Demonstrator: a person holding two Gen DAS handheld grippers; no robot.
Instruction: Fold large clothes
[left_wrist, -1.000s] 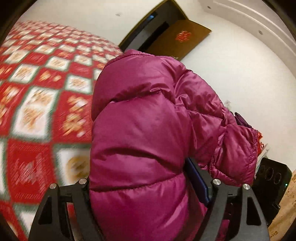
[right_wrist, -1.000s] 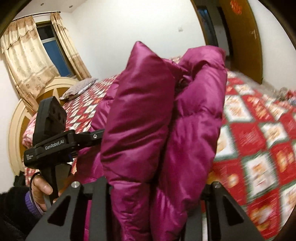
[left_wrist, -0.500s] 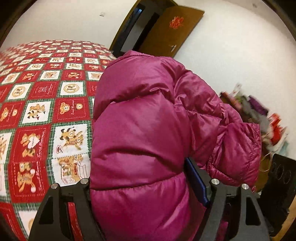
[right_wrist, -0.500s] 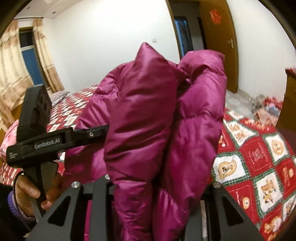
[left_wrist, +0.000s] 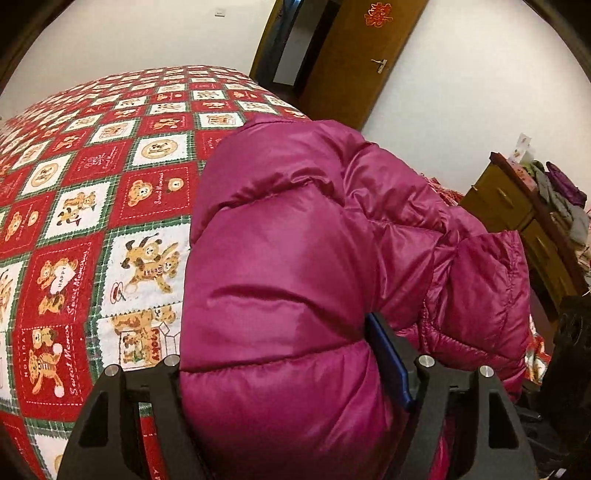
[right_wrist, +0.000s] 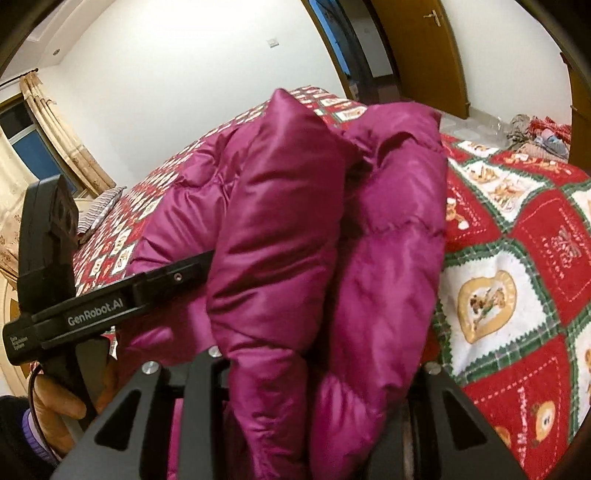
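Observation:
A magenta puffer jacket (left_wrist: 295, 240) fills the left wrist view, held over the bed. My left gripper (left_wrist: 280, 354) is shut on a thick padded fold of it; the blue pad (left_wrist: 388, 354) of one finger presses into the fabric. In the right wrist view the jacket (right_wrist: 280, 221) is bunched in two upright folds, and my right gripper (right_wrist: 321, 362) is shut on them. The left gripper's body (right_wrist: 110, 302), held by a hand (right_wrist: 55, 398), reaches into the jacket from the left. The fingertips of both grippers are hidden by fabric.
Under the jacket spreads a red, white and green quilt with bear patches (left_wrist: 92, 221), covering the bed (right_wrist: 517, 258). A wooden door (left_wrist: 362, 55) stands open behind. A wooden dresser (left_wrist: 524, 221) piled with clothes is at the right. A curtained window (right_wrist: 33, 147) is far left.
Both grippers have swung across the room and sunk toward the bed with the jacket still in their grip; the quilt now looks nearer and sharp, and the dresser has come into view.

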